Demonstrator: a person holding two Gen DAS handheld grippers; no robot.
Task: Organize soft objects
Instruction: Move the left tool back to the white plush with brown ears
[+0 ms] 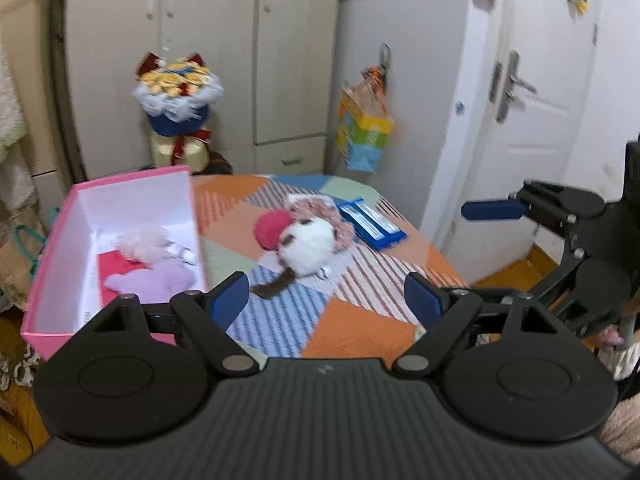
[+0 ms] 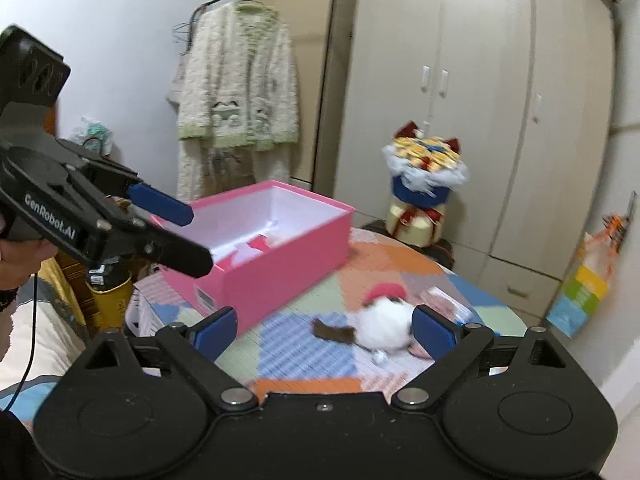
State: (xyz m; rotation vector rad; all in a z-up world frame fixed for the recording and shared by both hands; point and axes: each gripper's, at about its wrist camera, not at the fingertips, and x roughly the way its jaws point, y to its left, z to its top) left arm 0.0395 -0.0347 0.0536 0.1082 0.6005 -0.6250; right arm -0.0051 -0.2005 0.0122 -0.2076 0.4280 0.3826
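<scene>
- Left wrist view: left gripper (image 1: 326, 304) jaws spread wide, nothing between the pads. White plush toy (image 1: 308, 246) lies on the table (image 1: 360, 332) ahead of the gap, well clear of both fingertips.
- Plush: white fluffy body, brown patches, dark brown tail trailing toward the camera, a red-pink round part at its left, frilly pinkish fabric behind it.
- Pink box (image 1: 116, 236) sits open at the table's left, just beside the left finger. Inside it: a purple soft item (image 1: 154, 282), a white fluffy one (image 1: 144, 242), something red underneath.
- Blue packet (image 1: 372, 224) lies right of the plush, near the table's far right edge. Bare patterned cloth between tongs and plush.
- Right gripper (image 1: 494, 210) enters from the right, above the table edge; only one blue pad shows here.
- Right wrist view: right gripper (image 2: 324, 330) jaws wide, empty. Plush (image 2: 384, 328) lies on the table just ahead, closer to the right finger; image blurred.
- Box (image 2: 280, 256) stands left of the plush with free cloth between them.
- Left gripper (image 2: 176, 232) hangs over the box's near-left corner, jaws apart, nothing in them; a hand (image 2: 20, 256) holds its grip.
- Table's rounded far edge runs behind the plush; a wardrobe (image 2: 480, 100) stands beyond.
</scene>
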